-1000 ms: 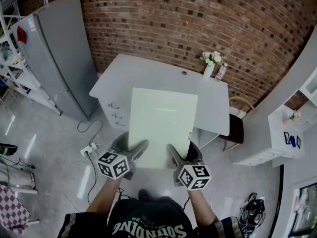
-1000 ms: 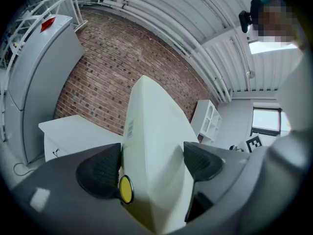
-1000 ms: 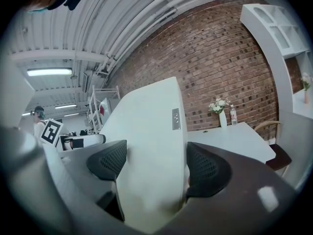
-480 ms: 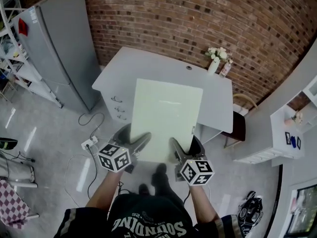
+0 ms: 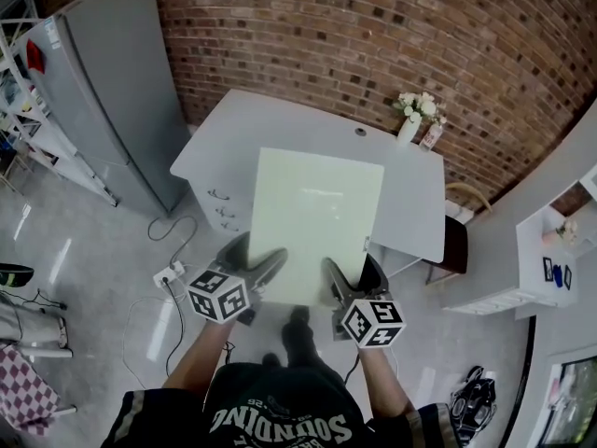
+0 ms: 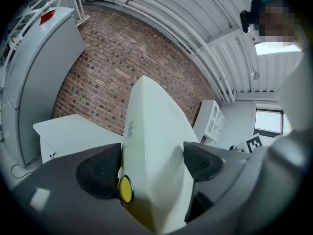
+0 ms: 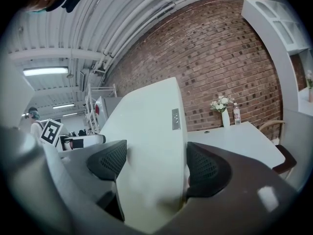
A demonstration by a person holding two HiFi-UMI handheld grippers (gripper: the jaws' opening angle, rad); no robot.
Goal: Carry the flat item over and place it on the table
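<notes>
A large flat pale-green board [image 5: 315, 220] is held level above the floor, its far half over the white table [image 5: 233, 129]. My left gripper [image 5: 250, 271] is shut on the board's near left edge, and my right gripper [image 5: 347, 278] is shut on its near right edge. In the left gripper view the board [image 6: 154, 146] fills the gap between both pads, with a yellow dot beside the left pad. The right gripper view shows the board [image 7: 151, 146] clamped between the black pads, the table [image 7: 234, 138] beyond it.
A vase of white flowers [image 5: 413, 115] and a small bottle [image 5: 430, 134] stand at the table's far right corner by the brick wall. A grey fridge [image 5: 107, 82] stands left of the table. A chair [image 5: 455, 236] sits at the right. A power strip and cables [image 5: 168, 273] lie on the floor.
I have stepped closer to the table with the board, which now reaches a little further over the tabletop. Both grippers keep their hold.
</notes>
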